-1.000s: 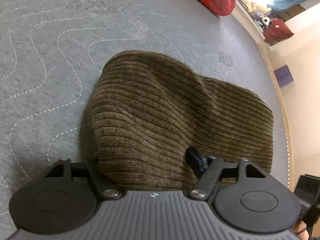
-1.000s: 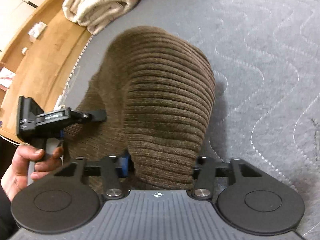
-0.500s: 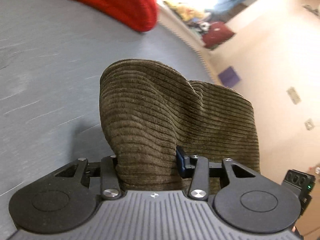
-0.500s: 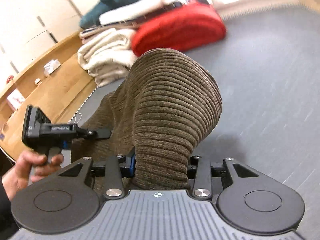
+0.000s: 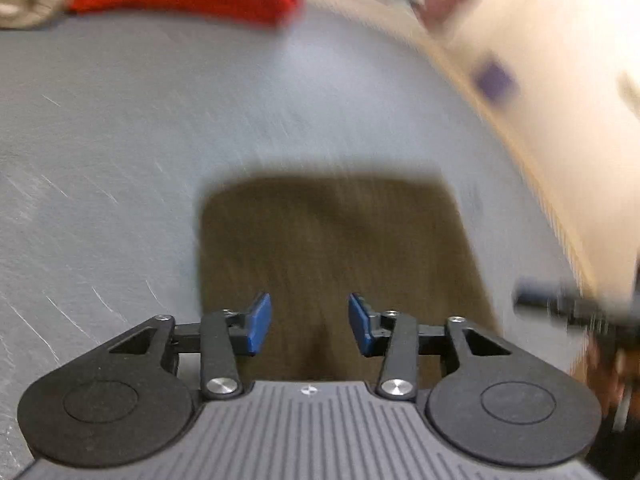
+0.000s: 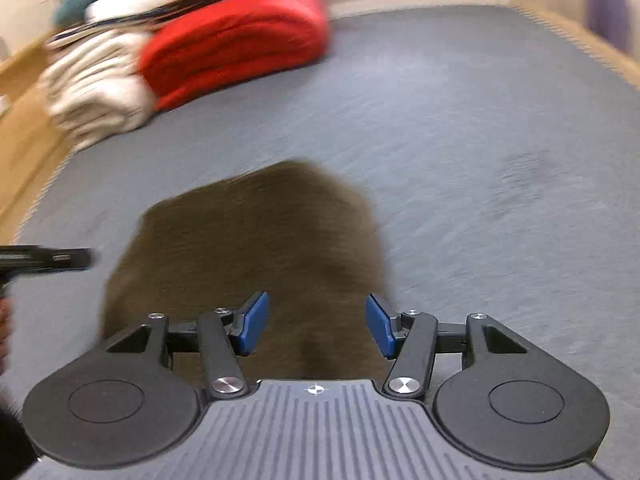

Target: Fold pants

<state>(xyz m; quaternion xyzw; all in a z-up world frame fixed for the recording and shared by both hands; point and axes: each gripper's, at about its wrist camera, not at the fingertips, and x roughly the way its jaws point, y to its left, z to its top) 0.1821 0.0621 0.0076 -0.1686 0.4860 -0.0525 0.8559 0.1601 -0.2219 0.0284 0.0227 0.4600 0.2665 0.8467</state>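
1. The pants (image 5: pixel 332 264) lie flat on the grey mattress (image 5: pixel 120 140), a compact brown rectangle just ahead of and below both tongs. In the right wrist view the same pants (image 6: pixel 256 252) spread forward from between my tips and off to their left.

2. I judge the cloth to be thick, ribbed and soft. It should be light enough for one pinch to lift, floppy rather than stiff, and grippy rather than slippery. It will sag and bulge wherever I do not support it.

3. The best hold looks to be the near edge, one corner per tong, pinching all the layers together so the stack does not slide apart.

4. My left tongs (image 5: pixel 309 322) stand partly apart with nothing between the blue pads (image 5: pixel 258 322). They hang above the cloth without touching it.

5. My right tongs (image 6: pixel 316 322) are spreading wider right now, and they are empty too. The pants show through the gap beneath them.

6. A second ago each tong had a fat roll of this cloth bunched in it and held up off the mattress. Now both have let go, the bundle lies flat, and both views are lifted and blurred.

7. Beyond the pants, a red folded pile (image 6: pixel 236 44) and a cream pile (image 6: pixel 96 92) sit at the far left of the mattress.
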